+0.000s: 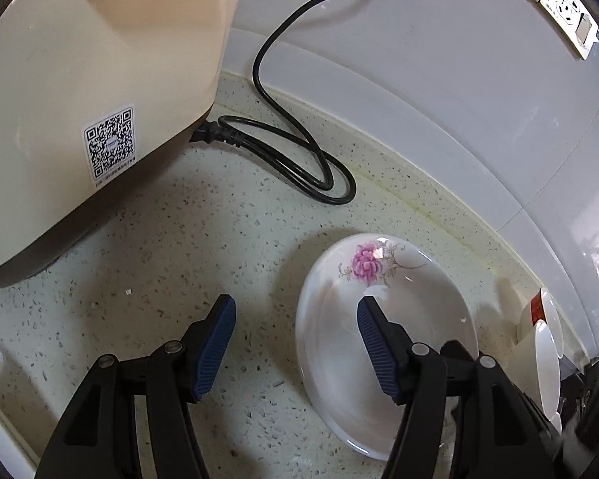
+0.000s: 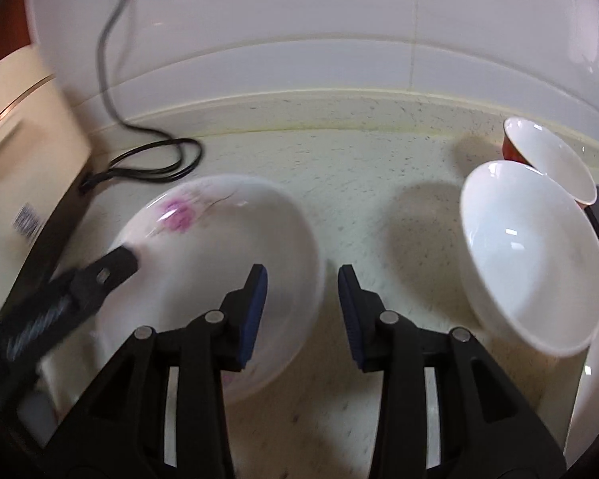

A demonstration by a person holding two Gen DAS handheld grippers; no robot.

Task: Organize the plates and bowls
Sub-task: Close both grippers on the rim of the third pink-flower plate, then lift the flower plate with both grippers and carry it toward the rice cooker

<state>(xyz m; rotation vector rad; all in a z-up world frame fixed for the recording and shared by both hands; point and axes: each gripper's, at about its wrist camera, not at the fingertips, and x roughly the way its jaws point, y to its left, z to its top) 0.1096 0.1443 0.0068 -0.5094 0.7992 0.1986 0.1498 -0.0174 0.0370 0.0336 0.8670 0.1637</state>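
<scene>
**A:** On the counter (image 1: 147, 239): pale speckled stone, a raised lip of the same stone running along the back, white tiled wall (image 1: 419, 60) above it. Log the fixed items first.

**B:** Cream rice cooker (image 1: 80, 80) at far left, dark base, QR sticker (image 1: 110, 145) on its side. Black power cord (image 1: 299, 151) plugs in low at the back, loops on the stone, then climbs the wall. Wall socket panel (image 1: 567, 4) at upper right in the left wrist view.

**A:** Task items?

**B:** Flowered plate (image 1: 383, 319), white with a pink bloom near its far rim, lying flat on the counter to the right of the cooker. Right of it, near the back lip, a large white bowl (image 2: 535, 255) tilted on its side, mouth toward the camera. Behind it a smaller bowl, red outside (image 2: 549, 155), also tipped. Whether the two bowls touch, I cannot tell. A further white rim shows at the lower right edge; unidentified.

**A:** Tongs?

**B:** Left gripper (image 1: 295, 343): jaws spread wide, nothing between them; its right finger sits over the plate, the left one over bare stone. Right gripper (image 2: 302, 311): jaws parted, empty, over the counter between plate and large bowl. Right wrist view is motion-blurred at left, where the left gripper shows only as a dark smear over the plate.
</scene>
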